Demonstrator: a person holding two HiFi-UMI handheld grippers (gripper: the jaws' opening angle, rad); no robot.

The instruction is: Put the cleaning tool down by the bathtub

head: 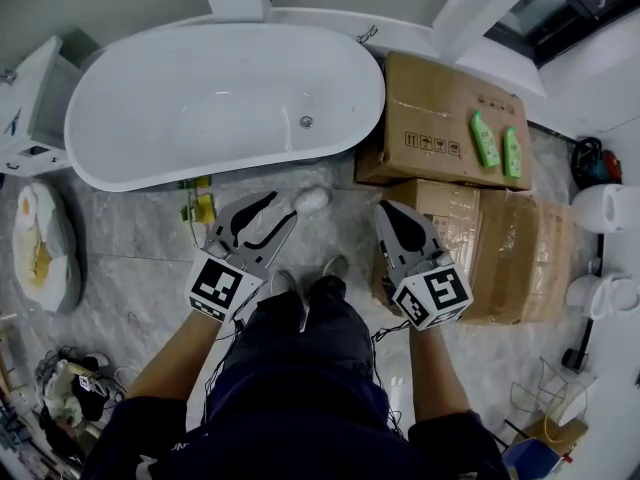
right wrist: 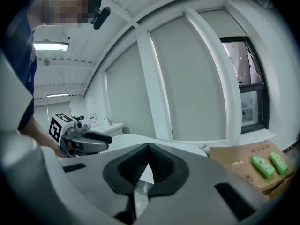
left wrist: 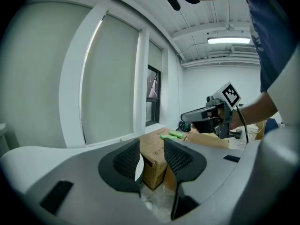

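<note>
In the head view, one pale, crumpled cleaning tool (head: pixel 313 200) lay on the floor (head: pixel 140 243) just beyond the left gripper (head: pixel 282 208), beside the single bathtub (head: pixel 372 88). It was too roundish to show a long axis. The right gripper (head: pixel 388 213) sat right of it. Two green bottles (head: pixel 485 140) lay on a cardboard box (head: pixel 420 98).

In the left gripper view, the fingers (left wrist: pixel 126 163) stood apart and empty, with the tool just below them.

In the right gripper view, the fingers (right wrist: pixel 161 165) met at their tips, gripping nothing.
</note>
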